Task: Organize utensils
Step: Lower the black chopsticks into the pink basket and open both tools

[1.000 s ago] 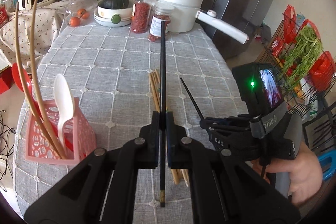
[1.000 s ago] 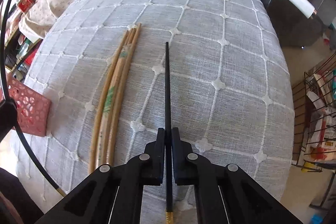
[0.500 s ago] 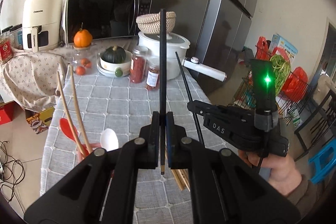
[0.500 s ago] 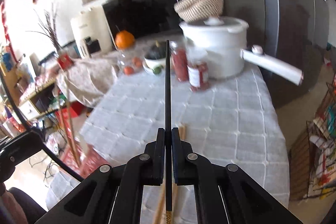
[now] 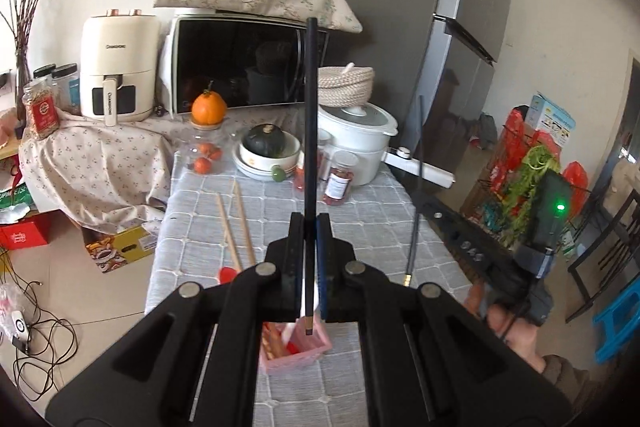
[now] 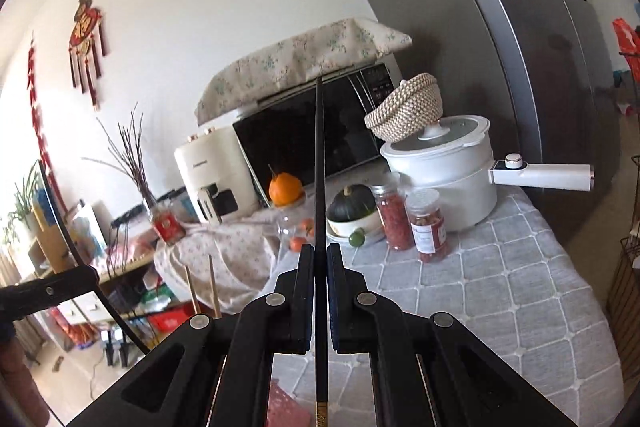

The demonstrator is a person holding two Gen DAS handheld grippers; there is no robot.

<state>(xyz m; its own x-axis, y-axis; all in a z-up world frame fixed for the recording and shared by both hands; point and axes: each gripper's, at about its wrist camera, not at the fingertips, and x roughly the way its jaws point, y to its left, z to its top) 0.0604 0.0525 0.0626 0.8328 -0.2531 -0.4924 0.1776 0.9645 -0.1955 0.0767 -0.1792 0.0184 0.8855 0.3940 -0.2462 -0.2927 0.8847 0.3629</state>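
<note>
left gripper (image 5: 308, 227) clenched on a black chopstick (image 5: 310, 131), long axis upright; its lower end hangs just above the pink basket (image 5: 304, 351); right gripper (image 6: 318, 267) likewise grips its own chopstick (image 6: 319, 163), basket low-left of it; left nearer.

My left claw (image 5: 310, 227) pinches one black chopstick (image 5: 310, 131), pointing up and away, its butt just above the pink basket (image 5: 316, 345). My right claw (image 6: 319, 259) clamps the other black chopstick (image 6: 319, 163), gold-tipped at its near end. Two wooden chopsticks (image 5: 240, 223) lean upright in that basket on the tabletop (image 5: 360, 219).
</note>
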